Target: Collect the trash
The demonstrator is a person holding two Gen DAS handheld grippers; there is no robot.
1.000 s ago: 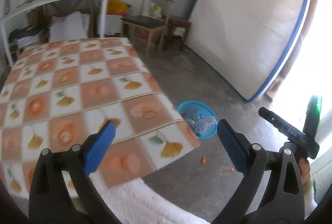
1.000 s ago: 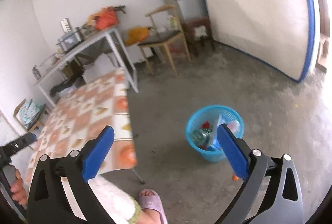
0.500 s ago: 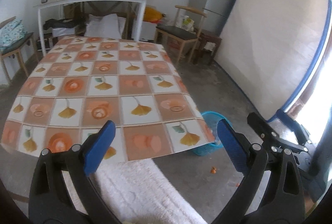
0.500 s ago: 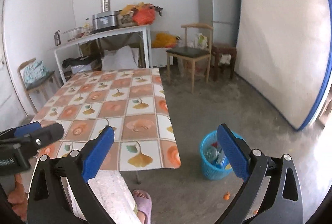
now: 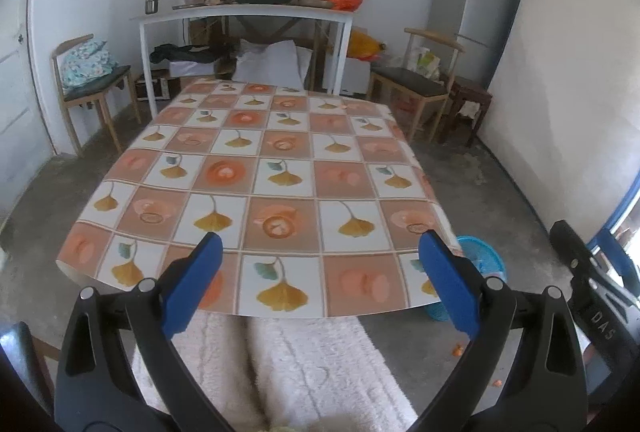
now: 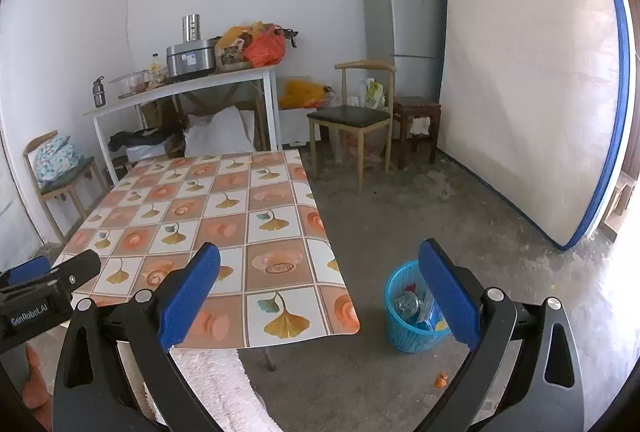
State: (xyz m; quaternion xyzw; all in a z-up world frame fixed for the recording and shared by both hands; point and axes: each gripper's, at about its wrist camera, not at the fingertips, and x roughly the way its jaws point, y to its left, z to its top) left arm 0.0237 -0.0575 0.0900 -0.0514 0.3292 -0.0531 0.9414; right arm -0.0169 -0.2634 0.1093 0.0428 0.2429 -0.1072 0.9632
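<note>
1. Hovering at the near edge of the patterned table, the left gripper is held with its jaws spread wide and nothing between them.
2. Likewise spread and unloaded, the right gripper is held nearer the trash.
3. Orange scraps are seen on the floor, below and right of its fingers, just beside the blue basket, already part-filled.
</note>
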